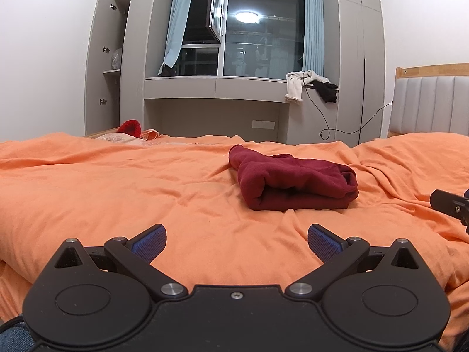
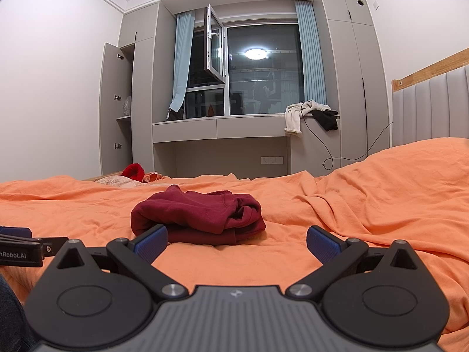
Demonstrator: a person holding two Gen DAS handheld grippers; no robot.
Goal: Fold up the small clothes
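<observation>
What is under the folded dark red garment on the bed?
The dark red garment lies directly on the orange bedsheet. Whatever is beneath its folded layers is covered. Neither claw touches it.

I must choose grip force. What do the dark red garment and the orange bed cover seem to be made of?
Dark red garment: probably thick fleece or sweatshirt knit; matte, slightly fuzzy, with bulky rounded folds. Orange bed cover: probably thin woven cotton or similar; matte, with many fine, sharp wrinkles. Exact fibres cannot be told.

Right tool [image 1: 451, 206] cut by frame edge; headboard [image 2: 433, 99] too.
</observation>
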